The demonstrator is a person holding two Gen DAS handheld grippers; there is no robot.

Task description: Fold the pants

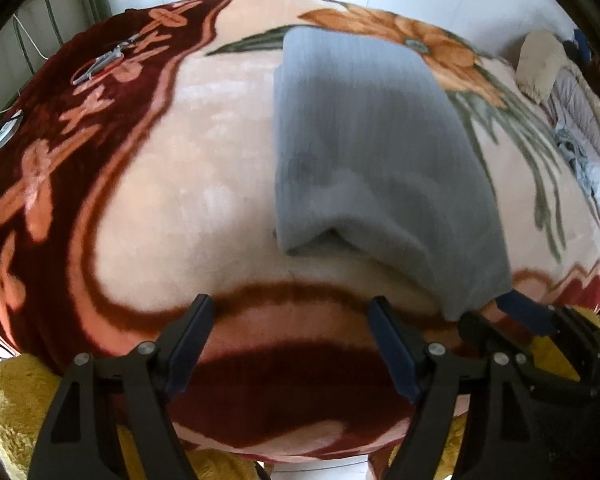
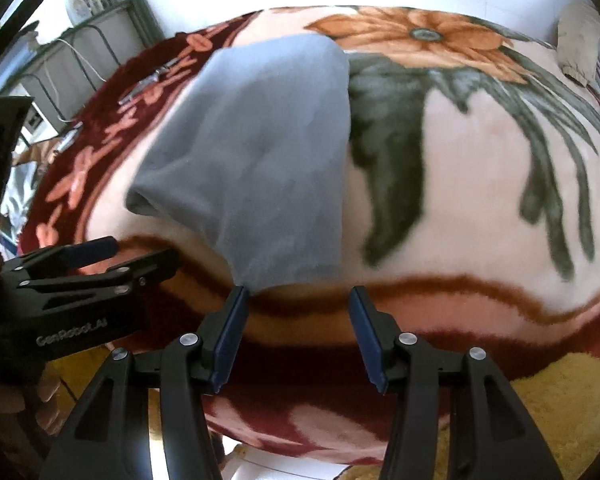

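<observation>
The grey pants (image 1: 372, 152) lie folded into a long strip on the flowered blanket (image 1: 204, 160), with a loose fold open at the near end. They also show in the right wrist view (image 2: 260, 152). My left gripper (image 1: 290, 312) is open and empty, just short of the near left corner of the pants. My right gripper (image 2: 296, 300) is open; the near corner of the pants hangs right at its left fingertip (image 2: 238, 300). The right gripper shows in the left wrist view (image 1: 488, 312) at the near right corner. The left gripper shows in the right wrist view (image 2: 132, 252), open.
The blanket covers a bed, with a yellow fuzzy cover (image 2: 540, 400) below its near edge. Metal scissors (image 1: 100, 62) lie at the far left. A beige pillow (image 1: 540, 64) and bunched clothes (image 1: 580, 152) lie at the right. A green rack with bottles (image 2: 92, 4) stands far left.
</observation>
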